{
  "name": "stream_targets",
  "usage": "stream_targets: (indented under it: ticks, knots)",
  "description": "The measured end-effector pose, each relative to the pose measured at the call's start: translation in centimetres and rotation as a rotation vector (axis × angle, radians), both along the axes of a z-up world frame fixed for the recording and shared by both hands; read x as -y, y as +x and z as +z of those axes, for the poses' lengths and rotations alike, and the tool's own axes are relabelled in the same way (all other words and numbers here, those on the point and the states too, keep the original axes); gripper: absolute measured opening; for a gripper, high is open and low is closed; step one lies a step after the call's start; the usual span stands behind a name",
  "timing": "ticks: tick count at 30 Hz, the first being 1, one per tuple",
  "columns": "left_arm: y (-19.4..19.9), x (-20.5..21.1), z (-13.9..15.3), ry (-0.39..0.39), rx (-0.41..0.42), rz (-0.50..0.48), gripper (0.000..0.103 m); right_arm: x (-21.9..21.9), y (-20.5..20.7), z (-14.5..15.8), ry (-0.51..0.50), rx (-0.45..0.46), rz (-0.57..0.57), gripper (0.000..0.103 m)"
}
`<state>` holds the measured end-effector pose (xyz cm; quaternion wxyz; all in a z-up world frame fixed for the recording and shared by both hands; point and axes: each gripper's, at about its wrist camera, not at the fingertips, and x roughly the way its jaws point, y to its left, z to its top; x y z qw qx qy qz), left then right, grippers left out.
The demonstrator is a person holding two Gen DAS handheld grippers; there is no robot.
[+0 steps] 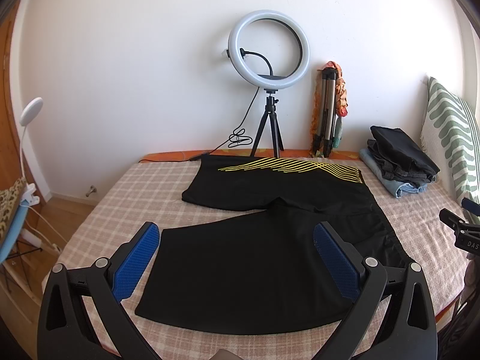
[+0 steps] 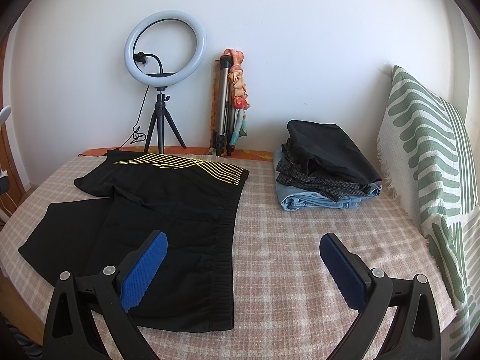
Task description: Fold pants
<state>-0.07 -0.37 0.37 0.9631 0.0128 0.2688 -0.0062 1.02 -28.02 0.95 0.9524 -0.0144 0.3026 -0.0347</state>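
Left wrist view: black smooth shorts [image 1: 270,231] with yellow wavy stripes lie flat on the checked blanket [image 1: 120,198]; ring light [image 1: 268,48] at 12 o'clock. Left gripper [image 1: 237,250] spread wide, empty.

Right wrist view: folded clothes [image 2: 324,165] at 1 o'clock — striped cushion [image 2: 429,150] at 3. Right gripper [image 2: 243,253] spread, empty, above the ribbed waistband.
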Motion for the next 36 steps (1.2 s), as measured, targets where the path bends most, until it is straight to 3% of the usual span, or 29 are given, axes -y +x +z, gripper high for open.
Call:
stream_targets:
  ticks: [36]
  knots:
    - [-0.1, 0.0, -0.12, 0.0, 0.002, -0.001, 0.102, -0.26, 0.07, -0.61, 0.007, -0.009, 0.005, 0.103]
